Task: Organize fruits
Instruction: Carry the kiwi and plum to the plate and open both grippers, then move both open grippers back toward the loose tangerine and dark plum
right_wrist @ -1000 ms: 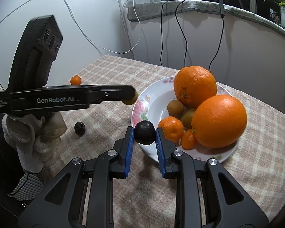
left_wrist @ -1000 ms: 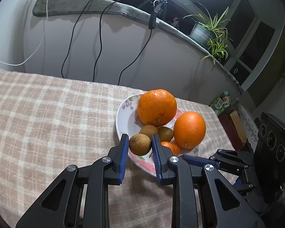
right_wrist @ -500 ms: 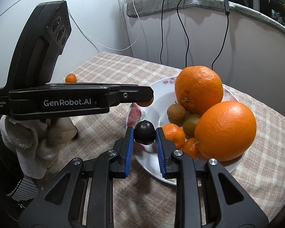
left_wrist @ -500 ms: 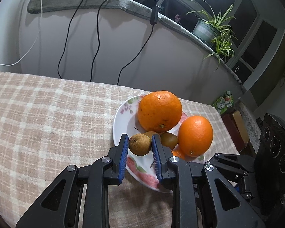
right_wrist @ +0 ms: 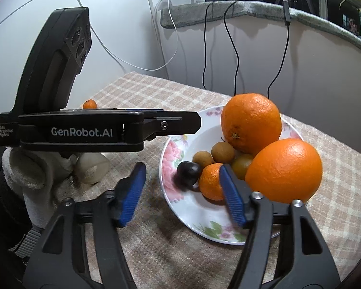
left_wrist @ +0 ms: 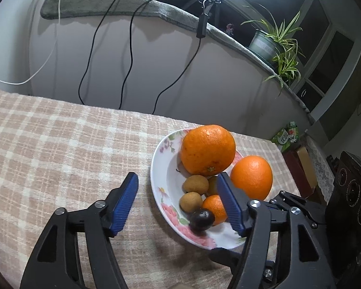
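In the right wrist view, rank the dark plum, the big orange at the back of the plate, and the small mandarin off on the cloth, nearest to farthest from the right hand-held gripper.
1. Dark plum: on the plate's near left side, just ahead of the open right hand-held gripper.
2. Big orange: back of the plate, to the right.
3. Small mandarin: far left on the cloth, behind the left hand-held gripper.

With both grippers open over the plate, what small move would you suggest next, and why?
Probably lift the left gripper clear and swing it toward the small orange mandarin lying loose on the checked tablecloth; the dark round plum already rests in the floral white plate, and the right gripper holds nothing.
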